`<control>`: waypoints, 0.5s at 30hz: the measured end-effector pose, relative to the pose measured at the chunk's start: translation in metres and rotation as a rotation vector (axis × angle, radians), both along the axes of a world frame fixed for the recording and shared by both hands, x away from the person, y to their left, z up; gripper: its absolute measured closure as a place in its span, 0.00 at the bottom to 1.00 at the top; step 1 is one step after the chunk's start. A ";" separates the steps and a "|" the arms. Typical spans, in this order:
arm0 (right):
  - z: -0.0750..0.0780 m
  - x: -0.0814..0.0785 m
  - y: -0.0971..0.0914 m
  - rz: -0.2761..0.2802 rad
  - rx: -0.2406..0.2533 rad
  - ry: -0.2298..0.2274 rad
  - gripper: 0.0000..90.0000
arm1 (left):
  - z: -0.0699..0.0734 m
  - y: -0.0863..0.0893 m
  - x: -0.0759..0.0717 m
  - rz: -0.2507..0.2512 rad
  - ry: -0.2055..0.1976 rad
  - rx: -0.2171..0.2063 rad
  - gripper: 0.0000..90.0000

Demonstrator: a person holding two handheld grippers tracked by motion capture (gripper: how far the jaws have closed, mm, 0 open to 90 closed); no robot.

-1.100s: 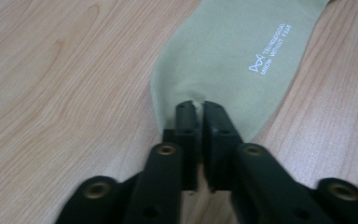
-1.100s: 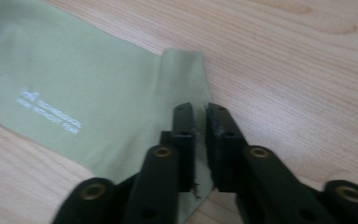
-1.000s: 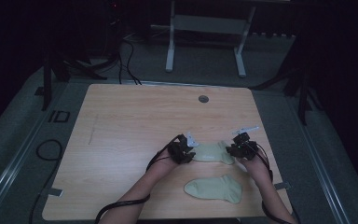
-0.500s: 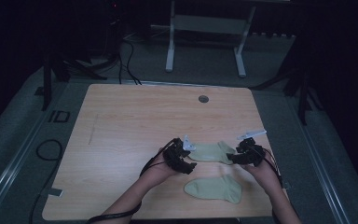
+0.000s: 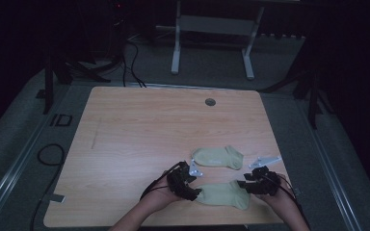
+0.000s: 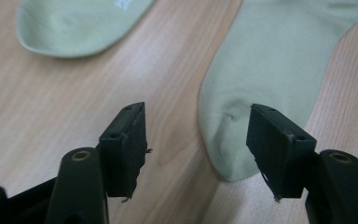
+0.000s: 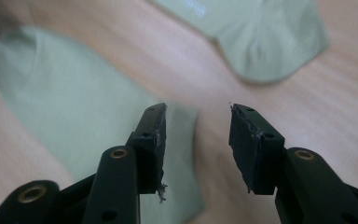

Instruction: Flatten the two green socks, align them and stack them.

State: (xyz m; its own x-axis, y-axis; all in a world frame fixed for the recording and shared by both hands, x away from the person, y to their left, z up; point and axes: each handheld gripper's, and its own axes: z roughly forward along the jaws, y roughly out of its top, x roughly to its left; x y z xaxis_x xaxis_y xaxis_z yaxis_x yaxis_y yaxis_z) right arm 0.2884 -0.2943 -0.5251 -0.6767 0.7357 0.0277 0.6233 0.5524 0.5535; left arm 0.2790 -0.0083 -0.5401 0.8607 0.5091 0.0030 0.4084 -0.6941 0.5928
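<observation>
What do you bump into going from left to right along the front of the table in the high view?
left claw → near sock → right claw

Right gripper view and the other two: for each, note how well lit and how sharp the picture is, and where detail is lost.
High view: dim, the room beyond the table near black, both socks small but readable. Left gripper view: bright and fairly crisp, the near sock showing its weave. Right gripper view: bright but smeared, the near sock and the far sock soft-edged, the wood grain streaked.
</observation>
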 end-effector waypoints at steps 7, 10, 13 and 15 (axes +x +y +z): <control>-0.018 -0.015 -0.001 0.021 -0.064 0.026 0.67 | -0.012 -0.007 -0.005 -0.022 -0.010 0.039 0.55; -0.019 -0.017 -0.001 0.022 -0.068 0.013 0.73 | -0.011 -0.008 -0.005 -0.028 -0.017 0.046 0.61; -0.019 -0.020 0.002 0.031 -0.075 0.005 0.83 | -0.011 -0.009 -0.006 -0.042 -0.015 0.049 0.72; -0.019 -0.020 0.004 0.032 -0.070 0.008 0.90 | -0.011 -0.011 -0.007 -0.048 -0.003 0.048 0.79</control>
State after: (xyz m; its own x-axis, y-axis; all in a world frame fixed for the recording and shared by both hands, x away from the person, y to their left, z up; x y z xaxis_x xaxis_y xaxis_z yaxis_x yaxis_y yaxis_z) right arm 0.2680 -0.2906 -0.5441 -0.6999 0.7141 -0.0170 0.6092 0.6092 0.5078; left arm 0.2717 -0.0189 -0.5508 0.8843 0.4660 0.0290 0.3719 -0.7406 0.5596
